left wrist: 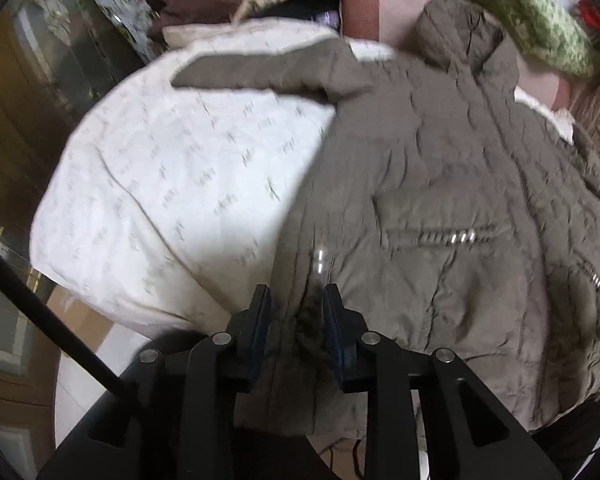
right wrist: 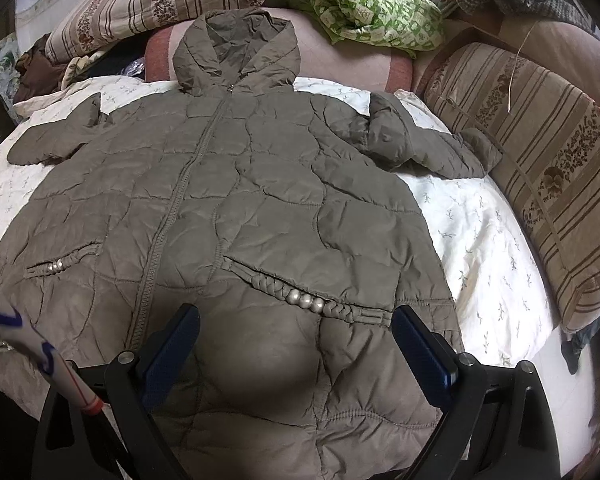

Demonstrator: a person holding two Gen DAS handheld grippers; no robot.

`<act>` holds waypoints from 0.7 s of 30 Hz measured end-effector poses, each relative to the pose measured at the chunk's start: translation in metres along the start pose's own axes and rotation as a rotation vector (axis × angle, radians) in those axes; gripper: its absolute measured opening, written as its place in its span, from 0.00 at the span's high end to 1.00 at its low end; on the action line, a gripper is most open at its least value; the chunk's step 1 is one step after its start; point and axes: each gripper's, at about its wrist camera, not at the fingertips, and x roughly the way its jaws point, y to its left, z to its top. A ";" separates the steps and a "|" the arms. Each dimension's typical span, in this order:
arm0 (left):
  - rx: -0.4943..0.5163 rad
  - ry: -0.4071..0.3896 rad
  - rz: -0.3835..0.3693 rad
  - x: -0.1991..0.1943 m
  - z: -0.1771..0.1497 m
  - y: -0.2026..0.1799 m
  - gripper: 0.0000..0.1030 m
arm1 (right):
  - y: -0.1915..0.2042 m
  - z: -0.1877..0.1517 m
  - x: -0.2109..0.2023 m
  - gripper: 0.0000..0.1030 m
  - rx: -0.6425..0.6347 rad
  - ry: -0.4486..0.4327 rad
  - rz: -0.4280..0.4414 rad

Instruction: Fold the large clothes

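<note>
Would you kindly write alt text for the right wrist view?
A quilted olive-brown hooded coat lies zipped and spread flat, front up, on a white bedspread. The right hand-held gripper hovers open over its hem. Striped pillows line the bed's edges.

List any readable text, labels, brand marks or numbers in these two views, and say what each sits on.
None can be read.
White sleeve at the lower left of the right wrist view: blue marks, cropped and illegible.
Box beside the bed in the left wrist view: printed face, too blurred.
Bedspread: small sprig pattern, not lettering.
Jacket: no label or logo showing.
</note>
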 end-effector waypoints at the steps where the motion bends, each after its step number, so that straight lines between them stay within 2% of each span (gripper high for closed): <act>1: 0.003 -0.025 0.011 -0.008 0.002 0.001 0.69 | 0.000 0.000 -0.001 0.04 0.001 -0.006 0.001; 2: 0.008 -0.050 0.024 -0.015 0.005 0.001 0.65 | -0.001 0.000 -0.003 0.04 0.006 -0.013 0.006; 4: 0.026 -0.100 0.057 -0.029 0.010 -0.001 0.48 | -0.002 0.001 -0.005 0.04 0.014 -0.023 0.013; 7: 0.053 -0.152 0.065 -0.045 0.013 -0.007 0.41 | 0.000 0.000 -0.008 0.04 0.016 -0.034 0.019; 11: 0.077 -0.161 0.014 -0.055 0.013 -0.018 0.36 | 0.005 -0.002 -0.013 0.04 0.003 -0.048 0.019; 21: 0.130 -0.158 -0.013 -0.060 0.003 -0.041 0.34 | 0.010 -0.005 -0.022 0.04 -0.037 -0.071 0.003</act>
